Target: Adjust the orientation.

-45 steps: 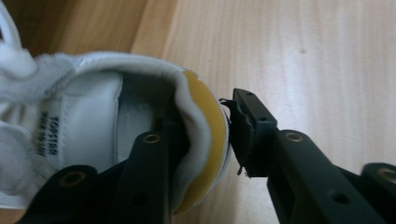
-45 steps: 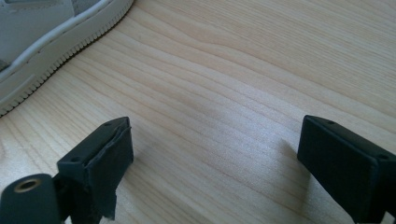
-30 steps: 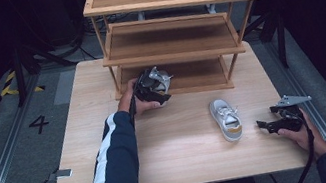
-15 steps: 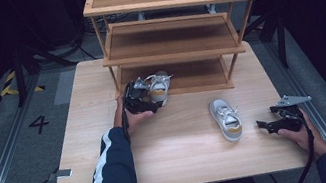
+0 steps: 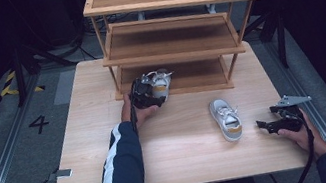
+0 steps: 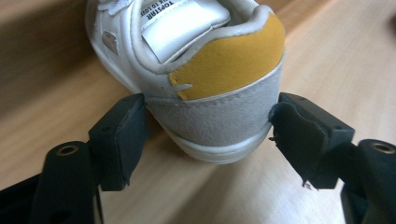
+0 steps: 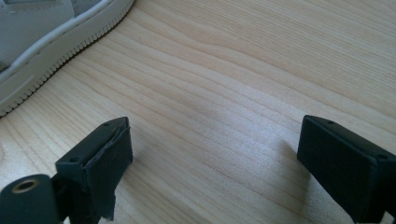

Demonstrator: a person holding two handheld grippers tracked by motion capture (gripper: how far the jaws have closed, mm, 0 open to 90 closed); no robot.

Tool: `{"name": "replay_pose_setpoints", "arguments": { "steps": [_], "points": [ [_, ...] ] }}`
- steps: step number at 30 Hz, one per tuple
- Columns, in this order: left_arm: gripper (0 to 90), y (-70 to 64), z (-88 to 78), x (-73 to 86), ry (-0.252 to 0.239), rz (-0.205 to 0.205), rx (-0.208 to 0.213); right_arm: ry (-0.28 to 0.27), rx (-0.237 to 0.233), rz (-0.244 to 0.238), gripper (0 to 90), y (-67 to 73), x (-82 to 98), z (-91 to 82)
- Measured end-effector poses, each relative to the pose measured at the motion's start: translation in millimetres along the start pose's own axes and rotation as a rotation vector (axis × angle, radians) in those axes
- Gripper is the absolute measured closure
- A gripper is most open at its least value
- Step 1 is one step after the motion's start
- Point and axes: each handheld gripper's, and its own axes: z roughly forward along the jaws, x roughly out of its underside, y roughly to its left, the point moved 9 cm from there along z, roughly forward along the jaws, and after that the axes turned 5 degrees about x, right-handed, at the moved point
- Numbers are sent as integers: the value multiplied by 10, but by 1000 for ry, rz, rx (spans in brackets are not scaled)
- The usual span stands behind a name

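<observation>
The white sneaker with a mustard-yellow heel patch and grey suede heel band (image 6: 212, 88) carries a white tongue tab printed "TOPSTAR" in black; smaller print beside it is too small to read. On the grey floor at 9 o'clock of the light wooden table (image 5: 187, 153) a painted "4" (image 5: 39, 124) shows. The left gripper (image 5: 147, 93) has its jaws pressed on either side of the sneaker's heel, and they have just been closing a little on it. Compared with a second ago, this gripper has come down and the shoe now sits at the front edge of the lowest shelf of the three-tier bamboo shoe rack (image 5: 176, 48), at the table's 12 o'clock. Its long axis runs toward 1 o'clock, toe into the rack, heel toward the person. The second matching white sneaker (image 5: 226, 120) lies at 4 o'clock, toe toward 12, unmoved. The right gripper (image 5: 278, 124) rests at its right, jaws wide apart over bare table.
</observation>
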Motion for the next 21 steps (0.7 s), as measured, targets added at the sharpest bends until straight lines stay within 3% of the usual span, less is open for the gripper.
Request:
{"name": "replay_pose_setpoints", "arguments": {
  "steps": [2, 5, 8, 11, 14, 15, 20, 21],
  "points": [
    [277, 31, 46, -42, 8, -22, -14, 0, 0, 0, 107, 0, 0, 0],
    [276, 70, 119, -113, 3, -18, -38, 0, 0, 0, 107, 0, 0, 0],
    [275, 109, 207, -179, -23, -55, -55, -2, -2, 0, 107, 1, 1, -1],
    [275, 156, 278, -234, -27, -65, -78, -3, -4, -3, 109, 2, 5, -6],
    [274, 185, 325, -273, -23, -68, -95, -5, -4, -2, 109, 3, 6, -7],
    [275, 235, 335, -290, -11, -21, -106, -4, -4, 0, 109, 5, 7, -9],
    [274, 281, 362, -295, 11, -7, -131, -4, -2, -2, 109, 3, 9, -11],
    [273, 260, 374, -304, 7, -22, -137, -3, -2, -1, 109, 3, 9, -11]
  ]
}}
